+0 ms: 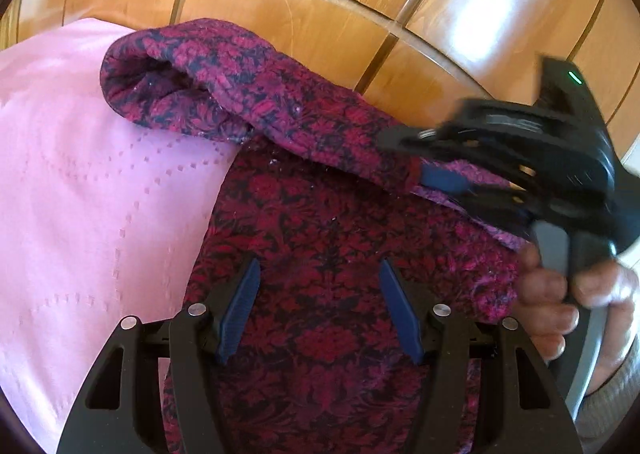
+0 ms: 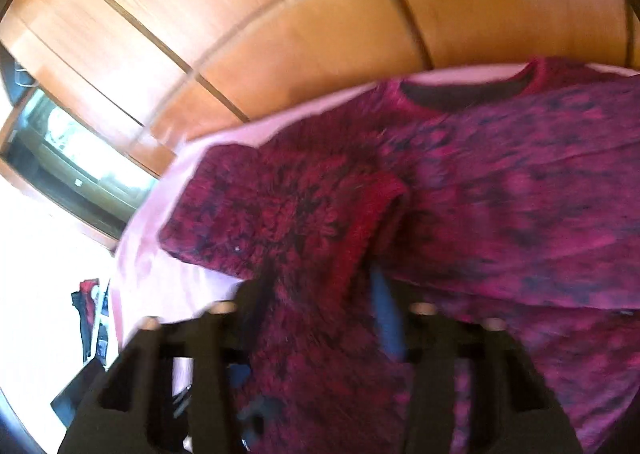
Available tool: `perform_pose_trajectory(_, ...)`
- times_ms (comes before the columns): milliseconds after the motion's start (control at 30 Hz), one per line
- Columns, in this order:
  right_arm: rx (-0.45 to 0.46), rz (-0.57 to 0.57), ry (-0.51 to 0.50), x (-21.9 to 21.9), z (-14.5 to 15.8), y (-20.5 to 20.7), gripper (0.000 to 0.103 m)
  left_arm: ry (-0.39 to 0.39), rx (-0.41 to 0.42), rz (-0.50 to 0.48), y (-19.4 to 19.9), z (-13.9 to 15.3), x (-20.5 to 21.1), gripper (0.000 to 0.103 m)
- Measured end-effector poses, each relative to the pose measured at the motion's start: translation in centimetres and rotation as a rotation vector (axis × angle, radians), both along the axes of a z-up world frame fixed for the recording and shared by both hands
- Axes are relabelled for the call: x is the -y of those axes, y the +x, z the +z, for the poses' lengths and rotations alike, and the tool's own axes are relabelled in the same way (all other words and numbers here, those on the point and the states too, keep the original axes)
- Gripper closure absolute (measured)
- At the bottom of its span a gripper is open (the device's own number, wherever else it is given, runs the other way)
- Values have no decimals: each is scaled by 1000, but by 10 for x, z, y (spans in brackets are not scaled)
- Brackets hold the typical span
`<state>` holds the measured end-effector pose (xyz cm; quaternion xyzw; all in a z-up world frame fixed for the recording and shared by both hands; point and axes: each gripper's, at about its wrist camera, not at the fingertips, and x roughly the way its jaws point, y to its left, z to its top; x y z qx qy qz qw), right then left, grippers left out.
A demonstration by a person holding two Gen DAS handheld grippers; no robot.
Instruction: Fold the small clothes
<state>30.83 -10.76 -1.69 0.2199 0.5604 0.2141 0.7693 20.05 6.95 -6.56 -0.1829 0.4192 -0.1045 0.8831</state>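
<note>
a: magenta knit with a dark floral print, that's the sweater (image 1: pixel 320 238), spread on a pink sheet (image 1: pixel 80 193) with a wooden headboard (image 1: pixel 360 13) behind it.

b: and from the left wrist?

a: left gripper (image 1: pixel 318 306) hangs over the sweater's body, blue pads spread wide, nothing between them. right gripper (image 1: pixel 440 177) comes in from the right edge, a hand (image 1: pixel 560 302) on its handle. its blue pad lies against the end of a sleeve (image 1: pixel 240 93), which runs up and left in a lifted roll above the body. it looks pinched there, though the tool is blurred.

b: right wrist view?

a: very blurred. right gripper (image 2: pixel 320 294) has the sleeve (image 2: pixel 280 213) bunched between its fingers, the red cuff (image 2: pixel 372 221) just above the blue pad; jaws drawn in on the cloth. sweater's body (image 2: pixel 520 193) fills the right side, the neck opening (image 2: pixel 460 93) at the top near the headboard (image 2: pixel 320 33). pink sheet (image 2: pixel 160 274) shows at left.
</note>
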Motion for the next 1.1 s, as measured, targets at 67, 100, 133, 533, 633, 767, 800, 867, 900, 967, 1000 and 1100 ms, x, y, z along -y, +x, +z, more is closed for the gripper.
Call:
perform_pose_trajectory(67, 13, 30, -56, -16, 5, 4, 97, -10, 4, 0, -1, -2, -1, 42)
perform_pose_trajectory(100, 62, 48, -92, -21, 16, 3, 97, -16, 5, 1, -2, -3, -2, 42)
perform_pose_trajectory(133, 115, 62, -124, -25, 28, -2, 98, -19, 4, 1, -3, -3, -3, 42)
perform_pose_trajectory(533, 447, -140, -273, 83, 136, -25, 98, -79, -30, 30, 10, 10, -15, 42)
perform_pose_trajectory(633, 397, -210, -324, 123, 117, -27, 98, -52, -36, 36, 10, 11, -17, 42)
perform_pose_trajectory(767, 289, -283, -345, 163, 79, -31, 98, -2, -54, 26, 12, 7, -13, 42)
perform_pose_trajectory(800, 262, -295, -349, 169, 69, -30, 98, 8, -57, 23, 12, 5, -12, 42)
perform_pose_trajectory(867, 197, -328, -355, 185, 46, -34, 98, 27, -57, 17, 12, 4, -9, 42)
perform_pose_trajectory(900, 168, -342, -350, 194, 34, -33, 98, 42, -60, 12, 12, 4, -8, 42)
perform_pose_trajectory(967, 114, -368, -338, 202, 13, -40, 98, 55, -64, 5, 13, 4, -6, 42)
perform_pose_trajectory(1000, 100, -374, -328, 206, 6, -40, 98, 50, -66, 4, 13, 5, -6, 42)
perform_pose_trajectory(1100, 95, -383, -310, 212, -3, -37, 98, -37, -64, 9, 15, 12, -15, 42)
